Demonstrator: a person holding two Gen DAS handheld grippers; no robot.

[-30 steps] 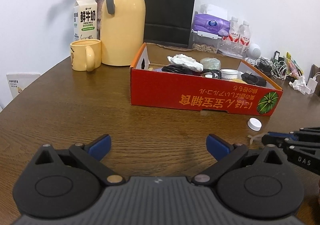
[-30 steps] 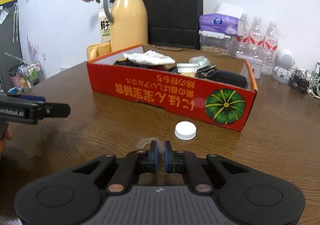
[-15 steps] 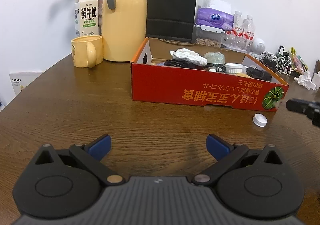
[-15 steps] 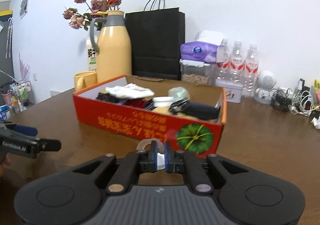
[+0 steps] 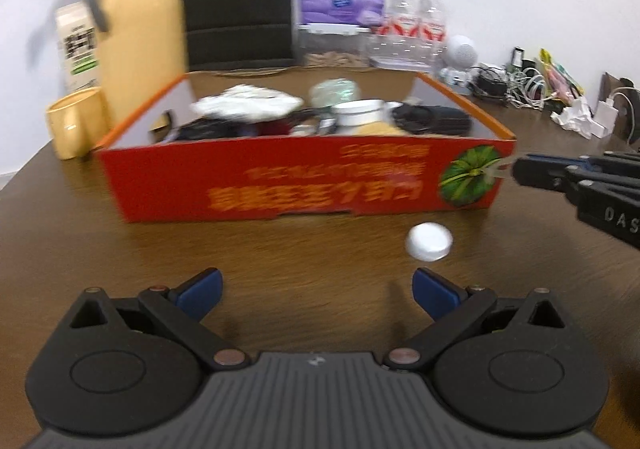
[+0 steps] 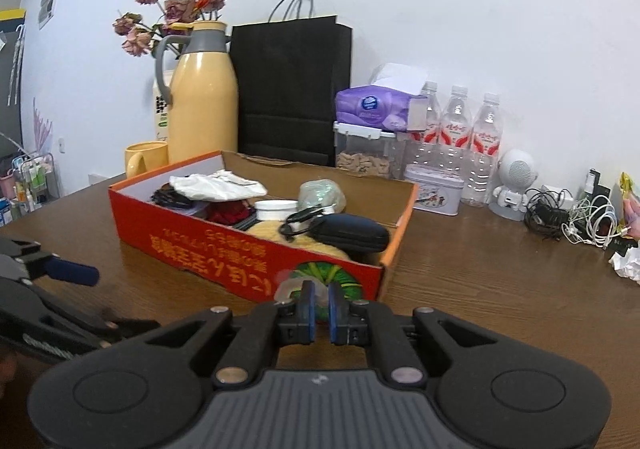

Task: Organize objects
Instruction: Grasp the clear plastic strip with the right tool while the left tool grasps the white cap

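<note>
right gripper point(image 6: 320, 307) jaws clenched on small clear plastic bit point(image 6: 289, 286), just short of red box point(image 6: 256, 257); left gripper point(image 5: 316, 291) jaws released, empty; white cap point(image 5: 429, 241) on desk point(image 5: 80, 233) just ahead, right of centre; box mostly filled, so guessing those two left

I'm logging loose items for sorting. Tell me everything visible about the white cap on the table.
The small round white plastic cap lies alone on the brown wooden table, just in front of the red cardboard box, apart from it. It looks like a bottle cap, blurred by motion. Nothing touches it; the open left claw is just short of it.
</note>
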